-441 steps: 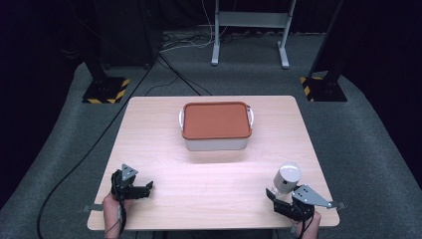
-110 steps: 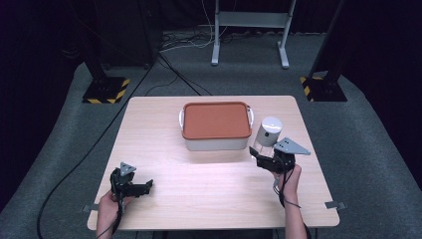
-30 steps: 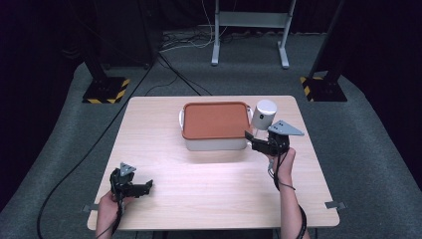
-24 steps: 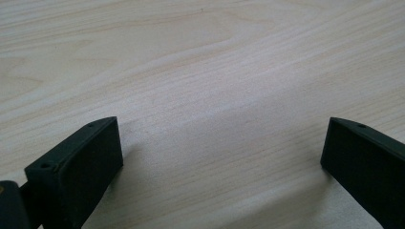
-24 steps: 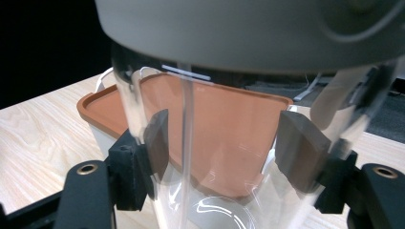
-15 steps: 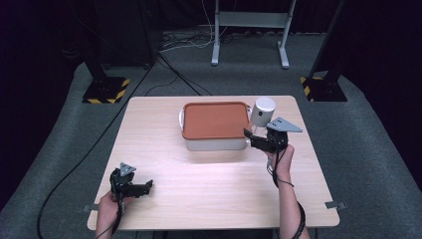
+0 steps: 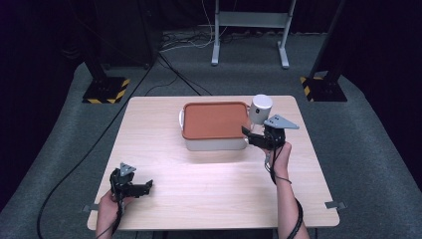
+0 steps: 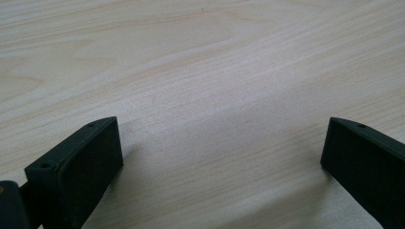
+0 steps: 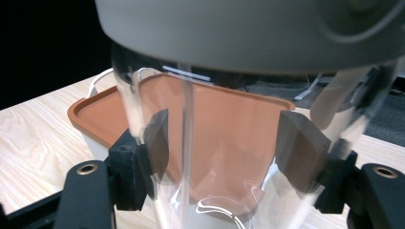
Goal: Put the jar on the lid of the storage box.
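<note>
High view: right gripper (image 7: 253, 134) grasps a clear jar with a white lid (image 7: 260, 109) just beside the orange-lidded box (image 7: 215, 125); left gripper (image 7: 142, 186), released, rests well apart at the table's (image 7: 209, 184) near corner. Left gripper view: jaws spread over bare wood. Right gripper view: jaws clamp the jar (image 9: 239, 143), box (image 9: 224, 114) beyond.

We see a pale wooden table (image 7: 209, 199) on grey carpet (image 7: 368, 164). Beyond the table's far corners stand two yellow-and-black striped bases (image 7: 105, 90) (image 7: 323, 88). Between them, farther back, rises a grey metal stand (image 7: 249, 20). A black cable (image 7: 84, 159) runs past the table's left side.
</note>
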Available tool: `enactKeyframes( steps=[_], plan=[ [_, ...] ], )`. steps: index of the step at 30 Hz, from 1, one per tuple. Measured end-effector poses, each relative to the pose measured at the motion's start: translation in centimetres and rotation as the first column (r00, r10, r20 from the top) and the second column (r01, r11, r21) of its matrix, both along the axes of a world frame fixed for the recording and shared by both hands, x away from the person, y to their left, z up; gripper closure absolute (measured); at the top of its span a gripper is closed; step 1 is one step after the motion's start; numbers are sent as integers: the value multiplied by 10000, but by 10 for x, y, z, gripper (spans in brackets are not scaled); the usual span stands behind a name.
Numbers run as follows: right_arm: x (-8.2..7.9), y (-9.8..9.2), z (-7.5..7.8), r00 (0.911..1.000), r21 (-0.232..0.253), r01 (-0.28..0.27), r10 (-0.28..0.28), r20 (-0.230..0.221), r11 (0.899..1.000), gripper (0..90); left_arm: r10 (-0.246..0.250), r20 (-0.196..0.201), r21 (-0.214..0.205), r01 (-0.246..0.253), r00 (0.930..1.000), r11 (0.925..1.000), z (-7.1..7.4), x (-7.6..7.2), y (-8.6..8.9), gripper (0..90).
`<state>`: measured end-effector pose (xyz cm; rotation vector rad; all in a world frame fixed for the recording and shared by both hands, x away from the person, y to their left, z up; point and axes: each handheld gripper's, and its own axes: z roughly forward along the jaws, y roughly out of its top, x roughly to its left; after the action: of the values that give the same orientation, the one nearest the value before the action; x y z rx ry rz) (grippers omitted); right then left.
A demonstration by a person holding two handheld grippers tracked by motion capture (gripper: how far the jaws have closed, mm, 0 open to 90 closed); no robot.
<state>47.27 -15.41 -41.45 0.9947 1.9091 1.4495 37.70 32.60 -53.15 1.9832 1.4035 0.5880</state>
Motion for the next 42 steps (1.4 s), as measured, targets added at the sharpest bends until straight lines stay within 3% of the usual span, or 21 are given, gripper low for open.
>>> enactKeyframes(
  steps=[19, 42],
  plan=[
    [18, 17, 4, 10000, -142, -17, 16, -32, 9999, 301, 4, -5, 10, -4, 10000, 10000, 0, 0, 0, 0],
    [40, 25, -1, 9993, -283, 297, -303, -205, 9992, 300, 25, 5, 1, -25, 10000, 10000, 0, -1, 0, 1]
  ],
)
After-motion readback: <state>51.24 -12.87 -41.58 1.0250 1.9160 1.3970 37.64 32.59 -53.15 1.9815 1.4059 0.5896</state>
